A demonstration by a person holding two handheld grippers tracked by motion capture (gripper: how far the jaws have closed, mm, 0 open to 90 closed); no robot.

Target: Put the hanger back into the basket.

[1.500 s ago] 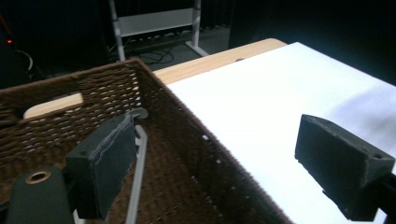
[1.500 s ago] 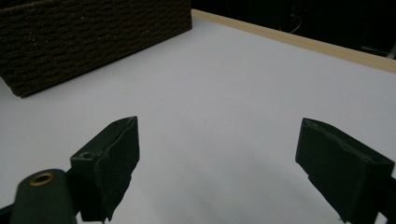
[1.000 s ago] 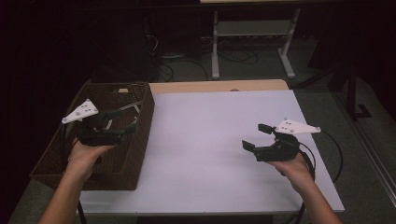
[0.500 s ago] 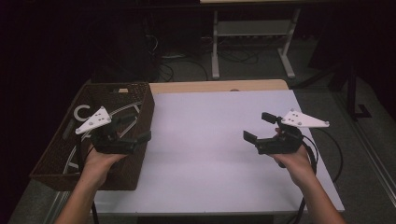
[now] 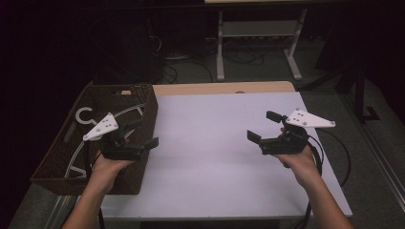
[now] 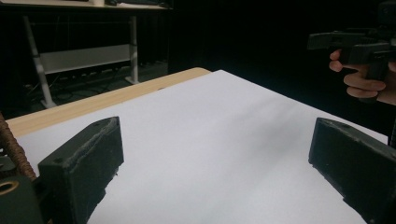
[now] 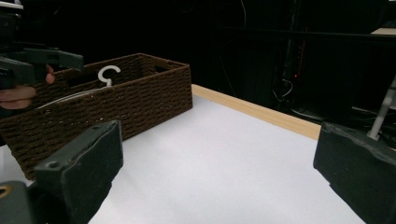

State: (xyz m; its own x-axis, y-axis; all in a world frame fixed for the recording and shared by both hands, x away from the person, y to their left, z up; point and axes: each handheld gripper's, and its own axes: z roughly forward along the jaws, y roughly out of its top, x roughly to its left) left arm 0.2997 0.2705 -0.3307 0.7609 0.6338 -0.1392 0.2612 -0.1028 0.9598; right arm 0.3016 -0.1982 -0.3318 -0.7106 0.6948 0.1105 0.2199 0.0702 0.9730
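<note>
— What is on the table?

— A white sheet (image 5: 219,143) covers most of a table (image 5: 205,88) whose wooden edge shows at the far side. At its left end stands a brown woven basket (image 5: 143,112), and inside it lies a white hanger (image 5: 85,116), its hook curling up near the far wall (the right gripper view shows the hook (image 7: 108,73) poking above the rim).

— And the left gripper?

— The left gripper (image 5: 139,136) is held by the person's left hand (image 5: 107,164) at the basket's near right corner, partly over the basket's edge, pointing toward the middle of the sheet. Its jaws stand wide apart with nothing between them; in the left gripper view only bare white sheet lies in the gap. A grey three-cornered plate (image 5: 101,127) sits on top.

— The right one?

— The right gripper (image 5: 264,126) is above the right part of the sheet, held in the right hand (image 5: 301,160), pointing left toward the basket. Its jaws are spread as well and hold nothing. A black cable (image 5: 334,157) loops from it over the sheet's right edge.

— Are the two near each other?

— Well apart, with the open middle of the sheet between them. Each shows in the other's camera, off at the side.

— Anything beyond the table?

— A dark floor with cables and a pale metal stand (image 5: 258,33).
</note>
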